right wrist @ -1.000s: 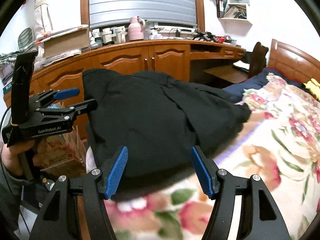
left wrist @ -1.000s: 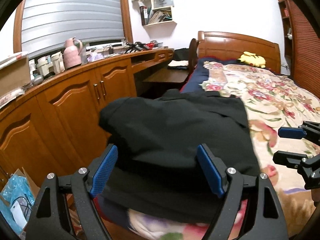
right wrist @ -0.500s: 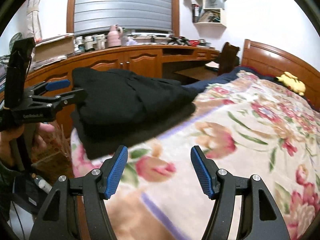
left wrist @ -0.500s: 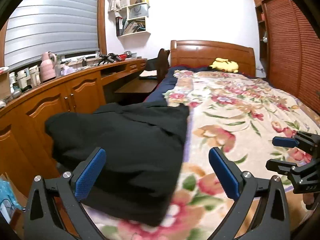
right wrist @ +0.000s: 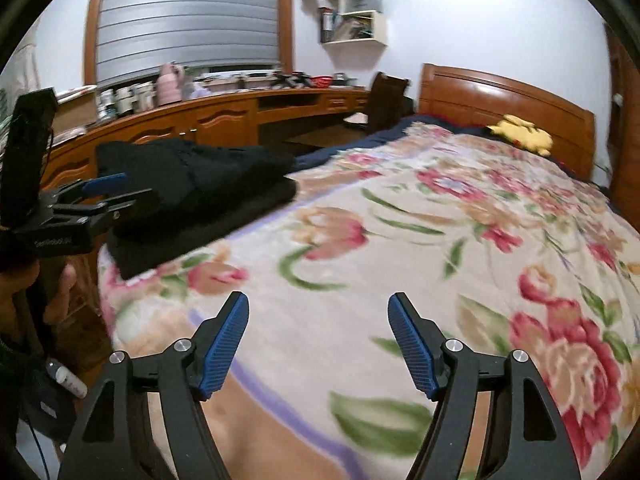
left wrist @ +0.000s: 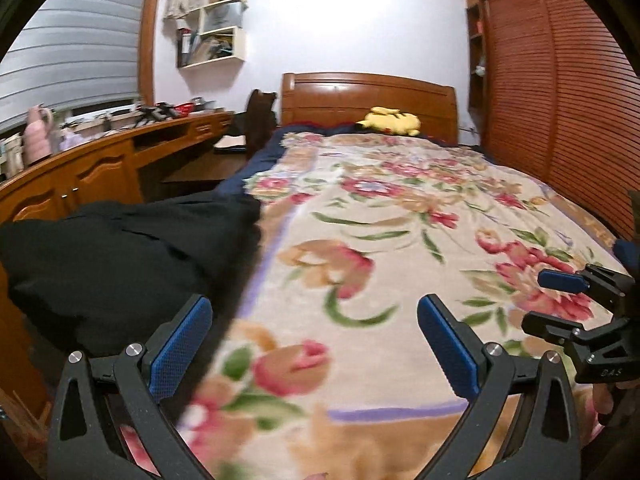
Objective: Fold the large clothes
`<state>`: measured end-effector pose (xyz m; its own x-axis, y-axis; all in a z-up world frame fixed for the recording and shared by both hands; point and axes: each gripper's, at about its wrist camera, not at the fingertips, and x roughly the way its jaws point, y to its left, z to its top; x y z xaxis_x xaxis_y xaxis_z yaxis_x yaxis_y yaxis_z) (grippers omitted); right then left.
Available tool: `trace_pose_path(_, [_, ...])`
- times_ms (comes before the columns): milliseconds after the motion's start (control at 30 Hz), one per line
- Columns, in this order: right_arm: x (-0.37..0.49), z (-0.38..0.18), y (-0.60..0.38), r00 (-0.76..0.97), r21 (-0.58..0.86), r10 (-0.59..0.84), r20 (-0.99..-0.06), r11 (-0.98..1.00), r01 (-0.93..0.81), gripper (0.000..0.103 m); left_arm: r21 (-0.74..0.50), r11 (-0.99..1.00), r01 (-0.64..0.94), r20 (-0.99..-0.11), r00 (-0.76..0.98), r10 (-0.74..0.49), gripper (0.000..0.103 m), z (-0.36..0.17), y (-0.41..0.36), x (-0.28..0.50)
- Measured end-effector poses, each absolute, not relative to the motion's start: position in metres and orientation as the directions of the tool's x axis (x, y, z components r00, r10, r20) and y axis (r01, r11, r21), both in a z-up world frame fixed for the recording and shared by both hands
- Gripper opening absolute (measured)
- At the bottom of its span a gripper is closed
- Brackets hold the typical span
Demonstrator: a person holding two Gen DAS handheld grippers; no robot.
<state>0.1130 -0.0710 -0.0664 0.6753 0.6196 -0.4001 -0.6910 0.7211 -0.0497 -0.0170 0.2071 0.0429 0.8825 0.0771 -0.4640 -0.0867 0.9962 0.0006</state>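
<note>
Black garment (right wrist: 192,192) lay folded in a thick stack at the near left corner of the bed (right wrist: 440,240), on the flowered blanket (left wrist: 380,260), its edge close to the mattress side facing the wooden cabinets (right wrist: 168,132).

Left hand-held gripper (left wrist: 316,344): blue pads (left wrist: 180,344) wide apart, nothing between them, held over the blanket just right of the garment. In the right wrist view the same left hand-held gripper (right wrist: 116,196) showed in front of the stack's left end; whether it touched the cloth could not be told.

Right hand-held gripper (right wrist: 318,344): pads apart, empty, over bare blanket, well apart from the garment. It also appeared at the right edge of the left wrist view (left wrist: 560,304).

Yellow plush toy (left wrist: 390,120) lay by the headboard (left wrist: 368,100). Pink jug (right wrist: 170,84) stood on the tabletop (right wrist: 240,98) under the window blind (right wrist: 188,16). Both views were motion-blurred.
</note>
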Motion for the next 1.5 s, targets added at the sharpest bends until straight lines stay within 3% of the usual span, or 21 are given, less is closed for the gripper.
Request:
trace_pose_path(867, [0.049, -0.08, -0.192, 0.829, 0.029, 0.401, -0.389, 0.905, -0.424, 0.075, -0.039, 0.993, 0.112, -0.495, 0.861, -0.117, 0.103, 0.014, 0.037, 0.017])
trace_pose_path(1500, [-0.032, -0.075, -0.241, 0.913, 0.05, 0.323, -0.248, 0.946, -0.321, 0.075, -0.02, 0.986, 0.164, -0.364, 0.918, -0.159, 0.103, 0.03, -0.01, -0.022])
